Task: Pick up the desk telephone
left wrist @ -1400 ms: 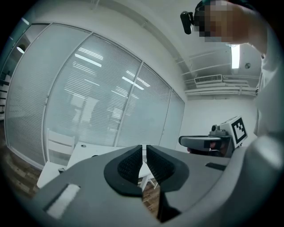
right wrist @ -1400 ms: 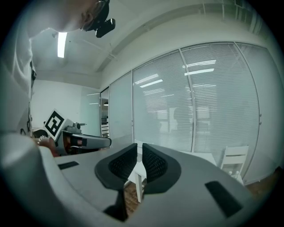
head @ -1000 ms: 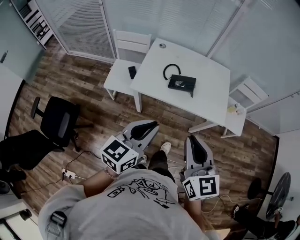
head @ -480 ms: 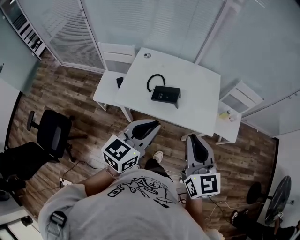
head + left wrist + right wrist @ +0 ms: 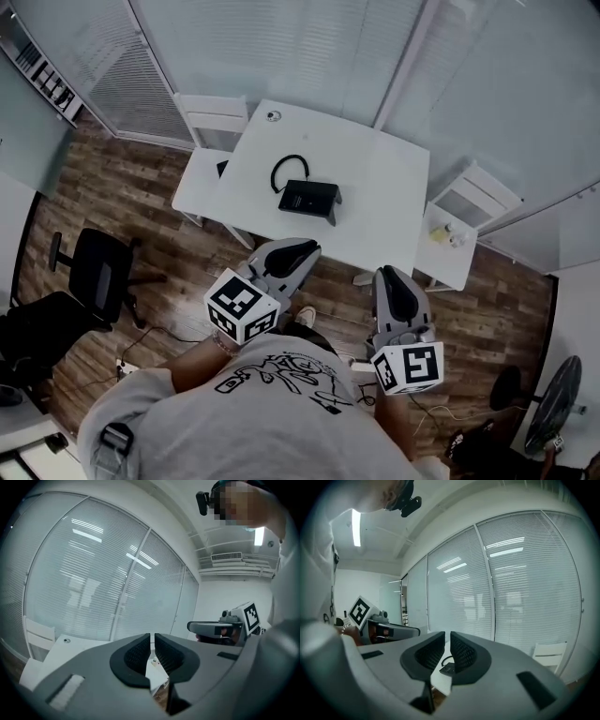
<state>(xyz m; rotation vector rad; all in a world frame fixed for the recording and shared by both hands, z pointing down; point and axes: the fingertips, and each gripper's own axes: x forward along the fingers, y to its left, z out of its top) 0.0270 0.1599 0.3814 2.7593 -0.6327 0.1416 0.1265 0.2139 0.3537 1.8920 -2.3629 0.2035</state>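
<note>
The black desk telephone lies on the white table, with its coiled cord looped behind it. In the head view my left gripper and my right gripper are held side by side just short of the table's near edge, both shut with nothing between the jaws. The right gripper view shows the telephone small and far off, seen through the narrow gap of my right gripper. In the left gripper view my left gripper frames only a strip of the table.
A white chair stands at the table's left with a dark thing on its seat. Another white chair stands at the right, with a small object on a low surface. A black office chair is on the wood floor at left. Glass walls with blinds lie behind the table.
The table and telephone have drawn closer and shifted left in the head view as I walked toward them. Both grippers stayed shut and kept their pose in front of me.
</note>
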